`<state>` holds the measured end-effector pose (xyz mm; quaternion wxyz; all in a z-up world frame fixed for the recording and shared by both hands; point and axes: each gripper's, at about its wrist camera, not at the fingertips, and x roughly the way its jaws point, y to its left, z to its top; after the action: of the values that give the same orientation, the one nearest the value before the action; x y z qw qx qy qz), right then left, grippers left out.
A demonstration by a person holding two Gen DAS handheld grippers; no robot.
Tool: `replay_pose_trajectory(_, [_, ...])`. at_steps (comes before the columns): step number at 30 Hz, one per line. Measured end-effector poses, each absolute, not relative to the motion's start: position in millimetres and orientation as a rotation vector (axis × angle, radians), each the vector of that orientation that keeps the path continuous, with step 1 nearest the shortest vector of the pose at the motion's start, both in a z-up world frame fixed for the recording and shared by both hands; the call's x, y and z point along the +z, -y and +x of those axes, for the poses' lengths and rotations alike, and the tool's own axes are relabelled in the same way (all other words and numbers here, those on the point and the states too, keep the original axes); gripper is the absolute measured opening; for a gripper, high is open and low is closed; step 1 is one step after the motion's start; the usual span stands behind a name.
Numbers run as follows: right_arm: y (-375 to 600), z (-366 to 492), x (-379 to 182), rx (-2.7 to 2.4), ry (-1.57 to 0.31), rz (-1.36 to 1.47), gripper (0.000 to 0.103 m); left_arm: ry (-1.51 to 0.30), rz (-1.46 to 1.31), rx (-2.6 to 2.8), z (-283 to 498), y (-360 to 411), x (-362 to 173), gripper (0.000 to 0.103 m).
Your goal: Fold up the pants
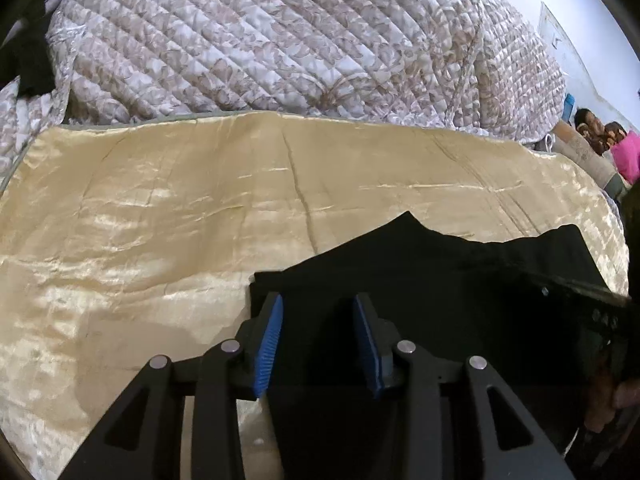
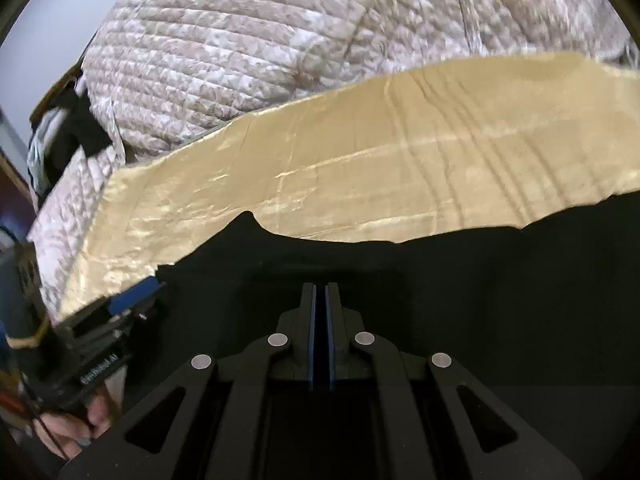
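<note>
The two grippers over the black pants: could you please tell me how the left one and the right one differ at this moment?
The left gripper has its blue pads apart, with dark cloth showing in the gap; the right gripper has its pads pressed together with nothing visible between them. The left gripper sits near the pants' side edge, next to the gold sheet, whereas the right gripper is over the middle of the black cloth. Both are black with blue pads, pointing down at the pants.

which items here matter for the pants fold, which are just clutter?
Job:
black pants
gold satin sheet they lie on
left tongs, open
right tongs, shut

Clutter:
quilted floral bedspread
pink item, far right
</note>
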<state>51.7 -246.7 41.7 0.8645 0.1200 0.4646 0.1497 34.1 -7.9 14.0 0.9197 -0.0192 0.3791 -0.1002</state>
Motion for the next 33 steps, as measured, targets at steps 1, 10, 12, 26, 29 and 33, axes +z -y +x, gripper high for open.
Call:
replay_pose_trajectory(1, [248,45,43,0.317,-0.967,0.252,0.003,-0.774,-0.043,-0.203,29,7,16,0.040])
replay_pose_trajectory(10, [232,-43,43,0.364,-0.881,0.087,0.010,-0.754,-0.019,-0.200,-47,22,9,0.040])
replay_pose_trajectory(12, [231,-57,39,0.356,-0.833,0.058,0.011,-0.731,0.020,-0.183,-63,28,7,0.040])
replay_pose_trajectory(26, [234,-80,37,0.309,-0.780,-0.018,0.018,-0.716,0.013,-0.157,-80,28,6,0.040])
replay_pose_trajectory(29, [242,-79,36,0.312,-0.792,0.034,0.019,-0.716,0.010,-0.157,-82,28,7,0.040])
replay_pose_trajectory(33, [242,-83,40,0.279,-0.779,0.002,0.019,-0.714,-0.003,-0.160,-83,25,10,0.040])
